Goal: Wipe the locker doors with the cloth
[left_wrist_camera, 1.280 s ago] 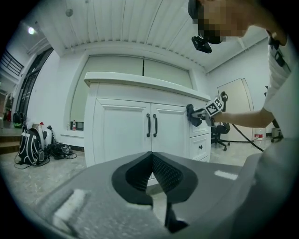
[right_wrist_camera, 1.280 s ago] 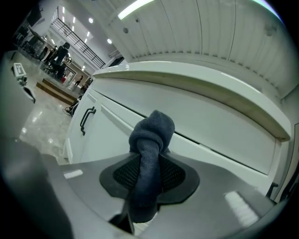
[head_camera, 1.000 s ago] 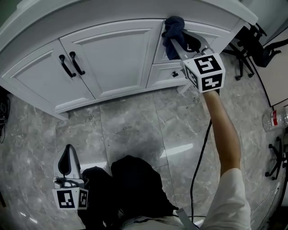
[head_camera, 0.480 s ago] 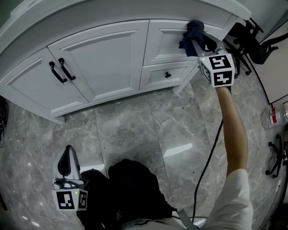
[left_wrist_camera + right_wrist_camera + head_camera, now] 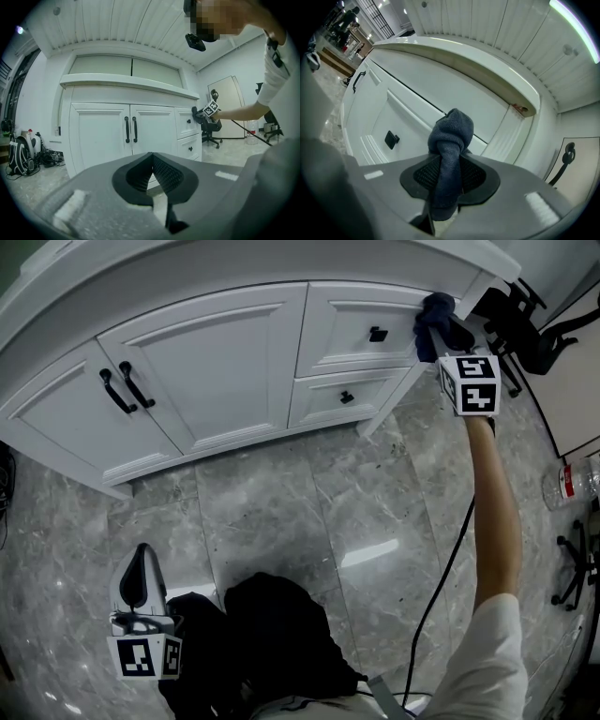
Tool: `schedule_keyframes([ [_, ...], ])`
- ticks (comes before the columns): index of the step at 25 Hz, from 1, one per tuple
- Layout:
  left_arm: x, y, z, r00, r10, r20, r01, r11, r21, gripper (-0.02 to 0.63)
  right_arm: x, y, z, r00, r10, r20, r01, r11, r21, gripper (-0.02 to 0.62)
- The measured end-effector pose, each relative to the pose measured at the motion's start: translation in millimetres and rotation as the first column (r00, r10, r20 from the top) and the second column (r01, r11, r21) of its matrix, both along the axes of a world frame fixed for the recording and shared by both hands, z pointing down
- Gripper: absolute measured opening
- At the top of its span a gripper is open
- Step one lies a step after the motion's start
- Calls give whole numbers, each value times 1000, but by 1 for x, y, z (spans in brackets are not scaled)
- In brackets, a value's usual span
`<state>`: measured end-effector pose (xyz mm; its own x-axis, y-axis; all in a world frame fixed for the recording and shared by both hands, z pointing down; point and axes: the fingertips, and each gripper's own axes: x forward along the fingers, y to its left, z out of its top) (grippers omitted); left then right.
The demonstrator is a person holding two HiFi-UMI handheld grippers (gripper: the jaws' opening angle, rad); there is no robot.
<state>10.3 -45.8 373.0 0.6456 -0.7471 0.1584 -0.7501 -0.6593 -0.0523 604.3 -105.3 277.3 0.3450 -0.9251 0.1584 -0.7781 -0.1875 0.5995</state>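
**Head view.** The white locker (image 5: 234, 296) spans the top of the frame above a marble floor (image 5: 281, 502). The right gripper (image 5: 439, 332), on an outstretched arm, holds a dark blue cloth (image 5: 433, 311) at the right end of the upper drawer front (image 5: 342, 329). The cloth is beside the corner post and to the right of the black knob (image 5: 378, 334). The locker doors (image 5: 187, 371), with paired black handles (image 5: 120, 390), lie well apart to the left. The left gripper (image 5: 141, 563) hangs low beside the person's legs, far from the locker.

**Left gripper view.** The left gripper (image 5: 152, 173) has its jaws clenched together with nothing between them. The locker doors (image 5: 129, 136) face it from a distance.

**Right gripper view.** The jaws of the right gripper (image 5: 450, 176) are clamped on the cloth (image 5: 451, 140). Its bunched end stands out past the jaw tips toward the upper drawer front (image 5: 417, 117). Whether it presses on the panel cannot be told from here. The knob (image 5: 391, 139) sits to the lower left.

**Step in hand (judgement).** A wiping pass appears to be at the right limit of the upper drawer, with the doors yet to be covered. The next move calls for a firm grip on the cloth and steady pressure against the panel. The sweep should run back leftward, skirting the knob, toward the doors.
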Motion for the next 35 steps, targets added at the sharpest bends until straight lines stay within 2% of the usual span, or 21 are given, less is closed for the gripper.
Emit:
schedule_keyframes([
  [4,-4,0,-2,1000,-6,0,6,1000,4,2,-7,5,-5,1000,10,29,-11,999,38,104],
  [6,-5,0,-3,1000,-8,-2,8,1000,6,2,-29,11,-10,998,-30,51,26,997,79,103],
  [9,-7,-2,-1,1000,-15,-2,15,1000,5,2,-95,9,-2,984,-166,67,159,982,99,103],
  [13,-8,-1,2,1000,-18,2,18,1000,-3,2,-192,-6,40,928,-363,89,360,932,54,104],
  [15,-8,1,1,1000,-18,5,18,1000,-1,2,-221,-17,64,908,-406,99,406,914,21,104],
  [17,-9,1,-1,1000,-19,10,19,1000,1,2,-233,-29,84,902,-417,116,420,908,-1,104],
  [21,-13,2,-1,999,-28,17,28,1000,1,2,-234,-54,109,900,-406,160,414,910,-23,104],
  [26,-12,2,-1,999,-28,19,28,1000,1,2,-218,-61,118,912,-377,160,390,919,-54,103],
  [35,-7,1,2,1000,-18,26,18,1000,1,2,-113,-34,125,964,-197,180,217,971,-98,103],
])
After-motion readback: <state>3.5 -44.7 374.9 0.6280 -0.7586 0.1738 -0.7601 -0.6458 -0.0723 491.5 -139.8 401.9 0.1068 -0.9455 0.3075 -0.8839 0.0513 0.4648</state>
